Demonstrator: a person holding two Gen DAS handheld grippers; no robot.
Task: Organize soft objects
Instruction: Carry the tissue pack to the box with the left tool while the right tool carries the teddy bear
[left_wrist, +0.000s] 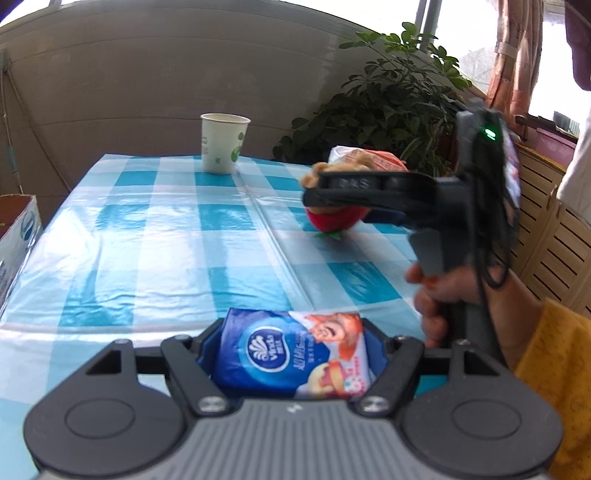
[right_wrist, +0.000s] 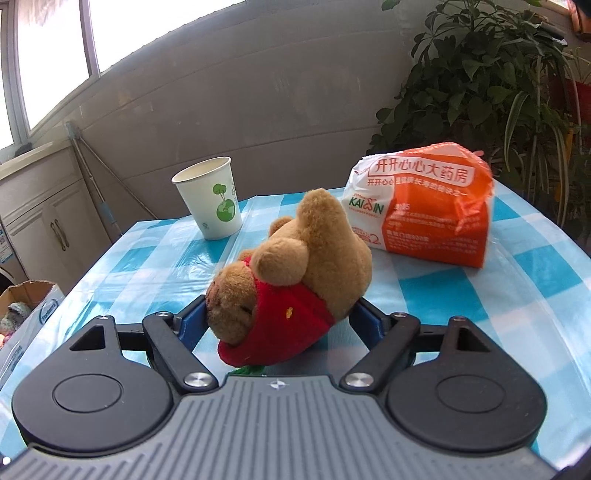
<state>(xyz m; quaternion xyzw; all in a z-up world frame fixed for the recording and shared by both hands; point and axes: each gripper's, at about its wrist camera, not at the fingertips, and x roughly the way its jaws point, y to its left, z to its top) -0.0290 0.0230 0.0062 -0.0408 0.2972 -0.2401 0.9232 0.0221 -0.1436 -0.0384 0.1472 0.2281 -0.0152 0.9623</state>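
I take the white paper cup (right_wrist: 208, 197) with the green print as my landmark; it stands upright near the far edge of the blue-and-white checked plastic tablecloth (left_wrist: 147, 236). My left gripper (left_wrist: 291, 354) pinches a blue soft pack of tissues (left_wrist: 291, 352), pads pressing both sides, held nearest me, well short of the cup with a wide bare stretch of cloth between. My right gripper (right_wrist: 279, 321) has its blue pads on either flank of a brown plush bear in a red strawberry-like hood (right_wrist: 291, 280); I cannot tell whether they squeeze it or only flank it. The bear lies on its side, right of the cup and nearer me. An orange-and-white plastic package (right_wrist: 424, 210) sits right of the cup, beyond the bear, close to the far edge. A cardboard box (right_wrist: 27, 306) stands left of the cup, below the table's left edge.
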